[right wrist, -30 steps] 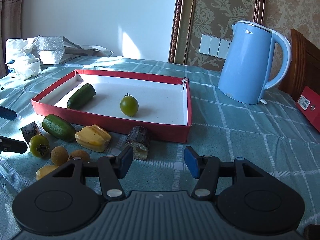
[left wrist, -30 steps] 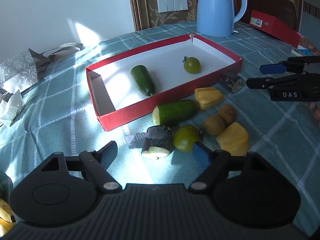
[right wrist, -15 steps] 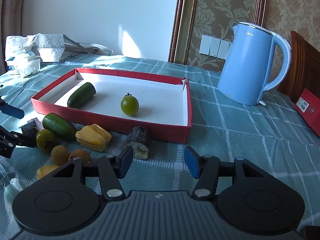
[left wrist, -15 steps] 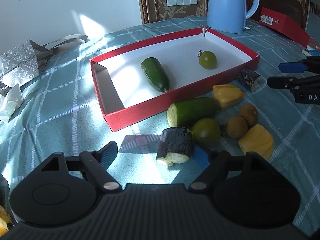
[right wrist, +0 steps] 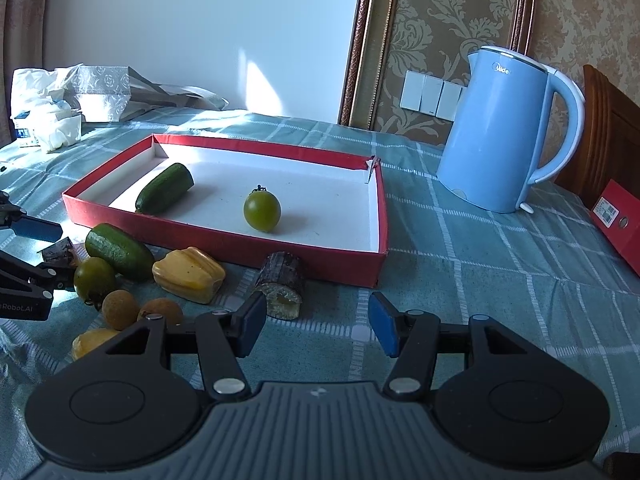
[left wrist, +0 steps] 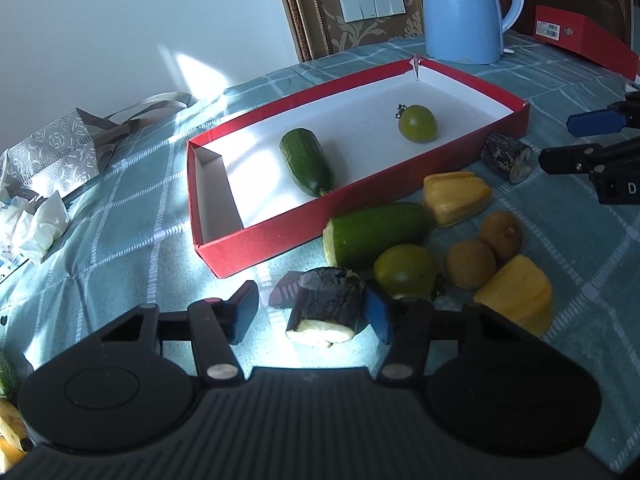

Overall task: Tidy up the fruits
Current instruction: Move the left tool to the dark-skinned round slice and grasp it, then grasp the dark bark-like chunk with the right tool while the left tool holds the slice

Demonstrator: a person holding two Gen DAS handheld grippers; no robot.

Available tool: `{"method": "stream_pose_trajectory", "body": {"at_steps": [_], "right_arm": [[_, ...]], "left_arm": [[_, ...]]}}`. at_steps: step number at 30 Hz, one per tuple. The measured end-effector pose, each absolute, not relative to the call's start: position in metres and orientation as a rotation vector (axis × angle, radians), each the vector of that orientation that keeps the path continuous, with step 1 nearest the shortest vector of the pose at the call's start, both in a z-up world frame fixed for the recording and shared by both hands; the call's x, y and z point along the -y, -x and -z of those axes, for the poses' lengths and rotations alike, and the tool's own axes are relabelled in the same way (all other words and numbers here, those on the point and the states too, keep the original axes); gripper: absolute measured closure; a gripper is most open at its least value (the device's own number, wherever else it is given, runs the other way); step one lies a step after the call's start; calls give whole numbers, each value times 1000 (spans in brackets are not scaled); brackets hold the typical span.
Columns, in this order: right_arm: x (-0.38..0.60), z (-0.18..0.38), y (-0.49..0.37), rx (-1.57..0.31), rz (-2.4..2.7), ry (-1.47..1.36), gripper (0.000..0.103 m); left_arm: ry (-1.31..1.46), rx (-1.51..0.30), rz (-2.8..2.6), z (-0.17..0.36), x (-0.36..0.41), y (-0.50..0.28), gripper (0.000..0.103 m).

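The dark-skinned cut chunk with pale flesh (left wrist: 326, 306) now sits between the left gripper (left wrist: 310, 314)'s wide-open jaws, touching the blue right pad after the gripper closed in; a grab looks imminent. The right gripper (right wrist: 316, 322) hangs open and empty. The red cardboard tray (left wrist: 256, 246) holds one cucumber half and one green tomato. On the counter: two dark chunks, one cucumber half, one tomato, two yellow pieces, two brown round fruits.

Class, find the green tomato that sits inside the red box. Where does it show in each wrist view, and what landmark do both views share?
Left wrist view: green tomato upper right of centre, inside the red box.
Right wrist view: green tomato left of centre, mid-box.
Shared landmark: blue kettle beyond the box.
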State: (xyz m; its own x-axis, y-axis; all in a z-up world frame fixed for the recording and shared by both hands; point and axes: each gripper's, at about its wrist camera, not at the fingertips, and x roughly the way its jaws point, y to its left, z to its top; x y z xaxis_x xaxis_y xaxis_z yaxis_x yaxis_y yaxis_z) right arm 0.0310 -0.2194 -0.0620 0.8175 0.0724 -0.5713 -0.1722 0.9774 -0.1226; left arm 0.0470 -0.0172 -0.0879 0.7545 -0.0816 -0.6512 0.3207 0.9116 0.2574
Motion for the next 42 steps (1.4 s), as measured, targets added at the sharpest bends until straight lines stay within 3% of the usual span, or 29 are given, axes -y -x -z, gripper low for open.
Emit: {"method": "stream_pose_trajectory", "body": {"at_steps": [10, 12, 14, 31, 42], "right_arm": [[221, 62, -29, -599, -131, 174, 47], [221, 62, -29, -598, -131, 174, 47], [221, 62, -29, -598, -130, 177, 47], [218, 62, -39, -604, -150, 181, 47], [201, 74, -59, -649, -193, 174, 57]], "left_arm": [[-325, -687, 183, 89, 18, -48, 49], [-290, -705, 204, 88, 17, -48, 64], [-306, -702, 204, 88, 21, -47, 67], [-195, -708, 54, 79, 7, -43, 70], [-177, -725, 34, 73, -6, -29, 71]]}}
